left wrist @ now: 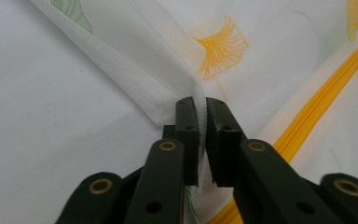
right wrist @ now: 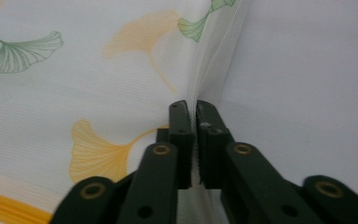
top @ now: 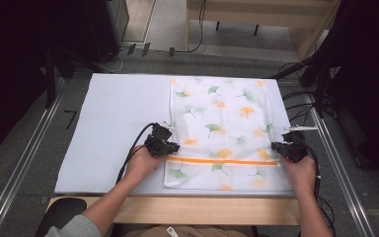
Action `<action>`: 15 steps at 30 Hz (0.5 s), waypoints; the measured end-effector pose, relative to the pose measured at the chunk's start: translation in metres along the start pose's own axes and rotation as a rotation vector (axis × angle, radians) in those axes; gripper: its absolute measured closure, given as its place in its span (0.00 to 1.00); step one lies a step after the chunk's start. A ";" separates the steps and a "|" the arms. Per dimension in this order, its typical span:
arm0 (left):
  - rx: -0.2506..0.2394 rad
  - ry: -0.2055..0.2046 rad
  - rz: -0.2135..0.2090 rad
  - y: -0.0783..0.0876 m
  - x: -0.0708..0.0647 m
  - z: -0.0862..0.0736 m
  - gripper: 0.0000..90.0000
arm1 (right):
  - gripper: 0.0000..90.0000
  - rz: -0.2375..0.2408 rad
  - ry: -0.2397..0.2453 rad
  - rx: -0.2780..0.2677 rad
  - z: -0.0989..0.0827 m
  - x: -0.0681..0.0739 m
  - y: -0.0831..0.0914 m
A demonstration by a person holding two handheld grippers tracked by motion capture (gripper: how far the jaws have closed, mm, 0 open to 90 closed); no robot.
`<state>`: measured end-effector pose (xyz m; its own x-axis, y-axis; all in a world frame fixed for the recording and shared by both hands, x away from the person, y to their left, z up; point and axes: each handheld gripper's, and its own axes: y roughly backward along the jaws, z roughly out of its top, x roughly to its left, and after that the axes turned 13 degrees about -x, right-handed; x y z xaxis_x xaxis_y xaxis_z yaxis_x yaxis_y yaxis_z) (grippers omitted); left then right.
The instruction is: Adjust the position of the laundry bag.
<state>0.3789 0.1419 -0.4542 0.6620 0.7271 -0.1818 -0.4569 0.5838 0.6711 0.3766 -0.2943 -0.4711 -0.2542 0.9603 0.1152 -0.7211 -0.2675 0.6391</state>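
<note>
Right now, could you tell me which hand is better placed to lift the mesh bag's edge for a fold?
Neither clearly. The left gripper is shut on the mesh bag at its left edge, the right gripper on its right edge, both level with the orange zipper. Probably both should lift together.

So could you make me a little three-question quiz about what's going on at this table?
1. True or false: the left tool is pinching the edge of the mesh bag.
2. What colour is the zipper that runs across the bag? A) blue B) orange C) black
3. Fill in: the right tool is shut on the bag's ____ edge, as seen in the high view.

Key
1. True: a fold of mesh sits between its closed jaws.
2. B, orange.
3. Right: it grips the side opposite the left tool, near the zipper.
</note>
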 end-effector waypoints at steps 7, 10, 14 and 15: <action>0.003 0.055 -0.054 0.004 0.007 0.003 1.00 | 1.00 0.035 -0.009 0.010 0.002 -0.003 0.002; 0.016 0.065 -0.058 0.005 0.009 0.003 1.00 | 1.00 0.037 -0.011 0.009 0.003 -0.002 0.004; 0.013 0.062 -0.057 0.008 0.012 0.003 1.00 | 1.00 0.057 -0.024 0.015 0.004 -0.002 0.005; 0.013 0.067 -0.058 0.010 0.013 0.004 1.00 | 1.00 0.064 -0.034 0.019 0.005 -0.001 0.005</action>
<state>0.3852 0.1557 -0.4473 0.6458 0.7148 -0.2683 -0.4110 0.6216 0.6668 0.3767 -0.2967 -0.4642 -0.2768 0.9436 0.1819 -0.6916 -0.3270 0.6439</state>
